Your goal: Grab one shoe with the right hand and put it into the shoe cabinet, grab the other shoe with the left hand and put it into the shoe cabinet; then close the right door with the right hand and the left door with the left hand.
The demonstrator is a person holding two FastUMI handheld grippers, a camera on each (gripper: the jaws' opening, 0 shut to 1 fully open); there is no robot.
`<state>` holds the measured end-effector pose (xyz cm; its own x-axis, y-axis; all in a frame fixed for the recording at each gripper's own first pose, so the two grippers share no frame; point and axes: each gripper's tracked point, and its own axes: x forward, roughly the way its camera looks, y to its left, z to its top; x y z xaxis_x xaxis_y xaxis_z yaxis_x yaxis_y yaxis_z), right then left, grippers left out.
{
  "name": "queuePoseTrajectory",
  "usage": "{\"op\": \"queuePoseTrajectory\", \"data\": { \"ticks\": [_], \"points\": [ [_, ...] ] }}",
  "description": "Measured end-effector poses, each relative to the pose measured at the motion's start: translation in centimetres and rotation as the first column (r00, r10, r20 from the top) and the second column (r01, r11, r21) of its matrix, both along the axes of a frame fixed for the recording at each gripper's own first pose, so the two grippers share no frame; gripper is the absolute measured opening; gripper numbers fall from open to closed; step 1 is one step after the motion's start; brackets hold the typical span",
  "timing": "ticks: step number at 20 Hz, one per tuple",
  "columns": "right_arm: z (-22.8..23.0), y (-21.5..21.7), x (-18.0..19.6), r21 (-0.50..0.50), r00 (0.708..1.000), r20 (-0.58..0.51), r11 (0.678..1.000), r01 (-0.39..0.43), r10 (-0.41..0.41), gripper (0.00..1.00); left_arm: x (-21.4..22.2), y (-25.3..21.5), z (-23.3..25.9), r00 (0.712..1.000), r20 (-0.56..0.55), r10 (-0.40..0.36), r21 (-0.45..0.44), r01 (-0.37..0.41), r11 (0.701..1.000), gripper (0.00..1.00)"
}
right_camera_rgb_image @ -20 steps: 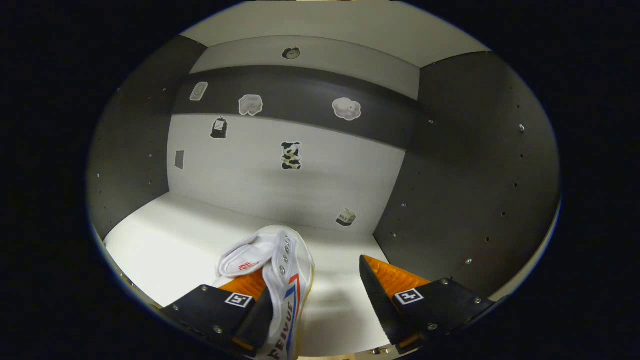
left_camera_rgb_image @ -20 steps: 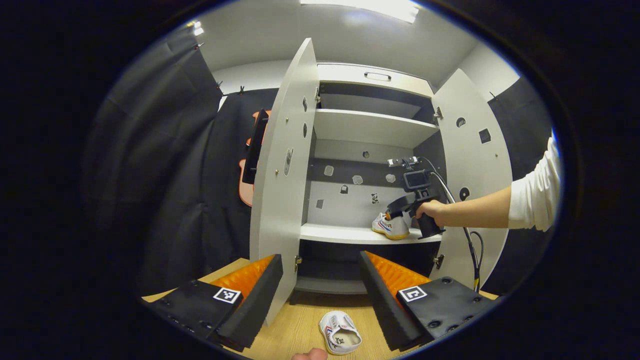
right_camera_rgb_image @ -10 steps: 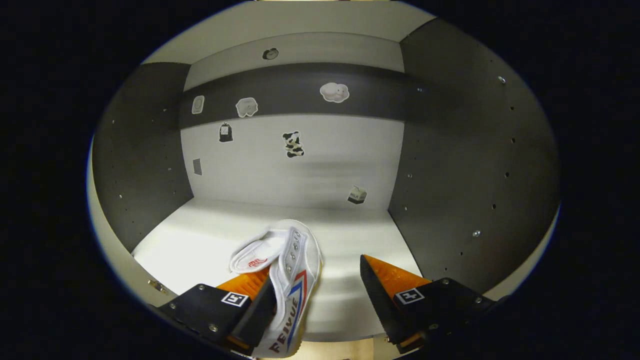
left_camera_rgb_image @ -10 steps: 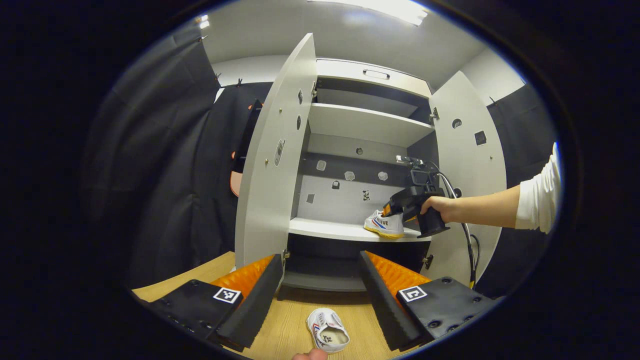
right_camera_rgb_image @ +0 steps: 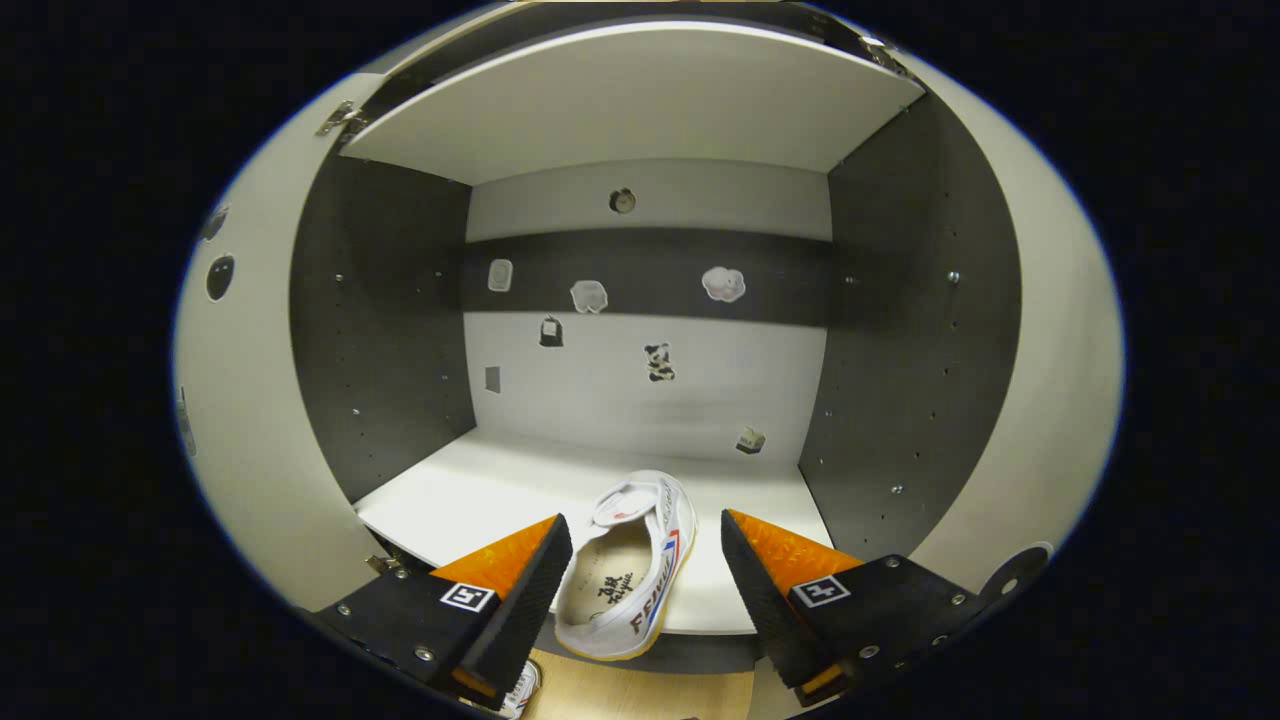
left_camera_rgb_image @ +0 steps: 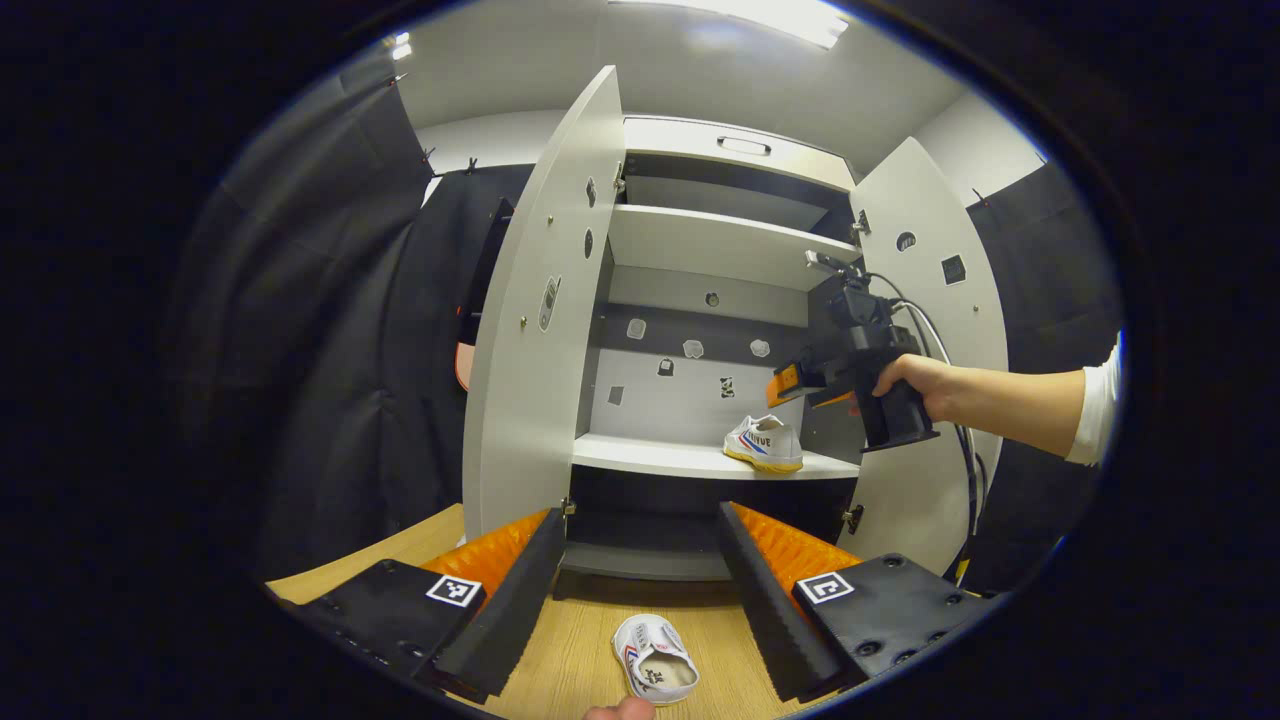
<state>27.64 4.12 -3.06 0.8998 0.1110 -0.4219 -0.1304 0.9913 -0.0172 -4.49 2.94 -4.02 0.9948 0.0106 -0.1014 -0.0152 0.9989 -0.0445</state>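
First shoe [right_camera_rgb_image: 625, 570] sits on middle shelf [right_camera_rgb_image: 480, 490], near front edge, toward 5 o'clock of cabinet [left_camera_rgb_image: 720, 300]. Heel close to edge: bump could knock it off. Right gripper [right_camera_rgb_image: 640, 590] empty, jaws wide, just in front of shelf.

Second shoe [left_camera_rgb_image: 655, 660] on wooden floor [left_camera_rgb_image: 580, 650] at 6 o'clock, between fingers of left gripper [left_camera_rgb_image: 640, 580], not touched, jaws wide. Bad grab could drop it.

Left gripper view shows both doors open: left door [left_camera_rgb_image: 535, 320], right door [left_camera_rgb_image: 930, 260], plus hand [left_camera_rgb_image: 915, 375]. Right gripper view shows shelf inside up close.
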Motion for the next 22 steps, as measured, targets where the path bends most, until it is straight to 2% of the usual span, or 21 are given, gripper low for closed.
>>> {"op": "queuePoseTrajectory", "data": {
  "ticks": [4,7,10,15,18,20,22],
  "points": [
    [3.6,2.1,-5.9,0.045,0.994,0.097,0.998,-0.054,0.049,0.93,0.3,-0.3,-0.3,1.0,-0.009,-0.006,0.002,0.006,1.0,0.99],
    [4.9,1.6,-10.3,0.024,0.981,0.187,0.998,-0.055,0.049,0.93,0.6,-0.7,-0.8,1.0,-0.023,-0.013,0.001,0.013,1.0,0.99],
    [4.3,1.2,-15.6,0.039,0.972,0.233,0.999,-0.019,0.009,0.93,0.9,-1.3,-1.2,0.999,-0.03,-0.027,0.005,0.027,1.0,0.99],
    [1.6,1.2,-23.4,0.032,0.969,0.245,0.999,0.006,-0.013,0.93,1.1,-2.2,-1.9,0.998,-0.041,-0.041,0.011,0.042,0.999,0.99],
    [0.9,0.9,-26.2,0.066,0.965,0.26,0.998,0.026,-0.042,0.93,1.5,-2.3,-2.2,0.998,-0.048,-0.031,0.028,0.032,0.999,0.99],
    [1.0,-0.4,-27.1,0.025,0.952,0.299,0.998,0.053,-0.058,0.93,2.5,-2.0,-2.1,0.998,-0.051,-0.029,0.035,0.03,0.999,0.99],
    [1.4,-0.8,-28.0,0.002,0.94,0.336,0.998,0.06,-0.057,0.93,3.6,-2.0,-4.6,0.991,-0.121,-0.062,0.032,0.067,0.997,0.99]
  ]
}}
